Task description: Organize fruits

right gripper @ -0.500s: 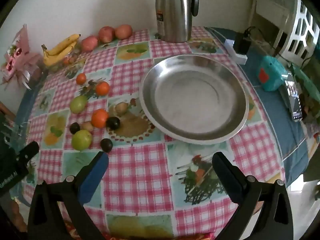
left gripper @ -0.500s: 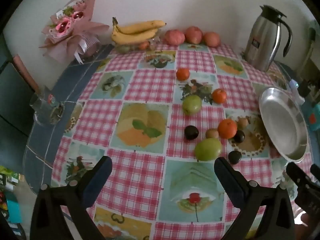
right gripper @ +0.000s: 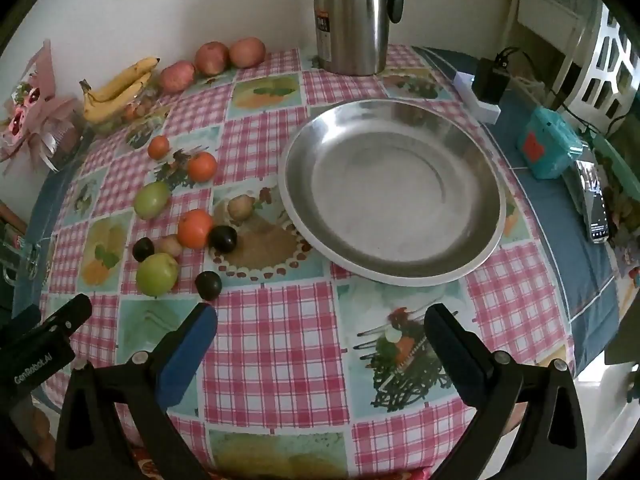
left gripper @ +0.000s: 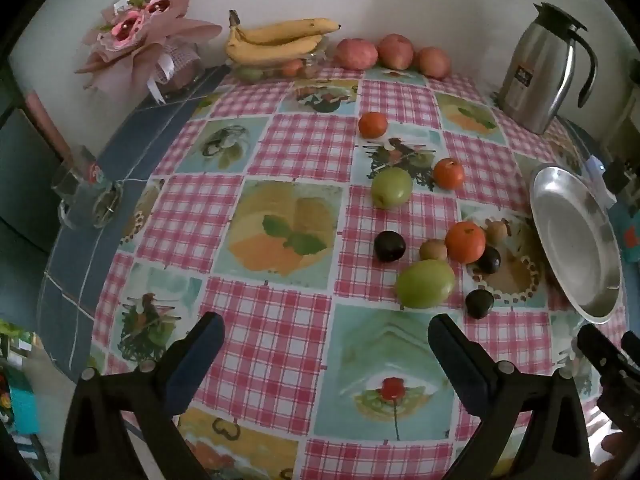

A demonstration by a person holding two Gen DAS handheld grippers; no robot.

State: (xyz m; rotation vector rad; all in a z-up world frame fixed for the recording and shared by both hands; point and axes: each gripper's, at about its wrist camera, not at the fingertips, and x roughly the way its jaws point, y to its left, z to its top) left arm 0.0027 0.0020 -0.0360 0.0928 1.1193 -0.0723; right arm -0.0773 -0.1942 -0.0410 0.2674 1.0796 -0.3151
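1. Both views are looking nearly unchanged since the earlier frames; nothing is visibly shifting.
2. Left gripper point(left gripper: 326, 344) and right gripper point(right gripper: 320, 332) are hovering wide apart, holding nothing.
3. Loose fruits point(right gripper: 195, 228) are lying left of the steel plate point(right gripper: 392, 276).

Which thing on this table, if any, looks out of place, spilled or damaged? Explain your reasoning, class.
Nothing looks spilled or damaged. The one untidy point: the small fruits, such as the nearest green fruit, lie scattered loose on the tablecloth while the metal plate beside them holds nothing. The jug stands upright.
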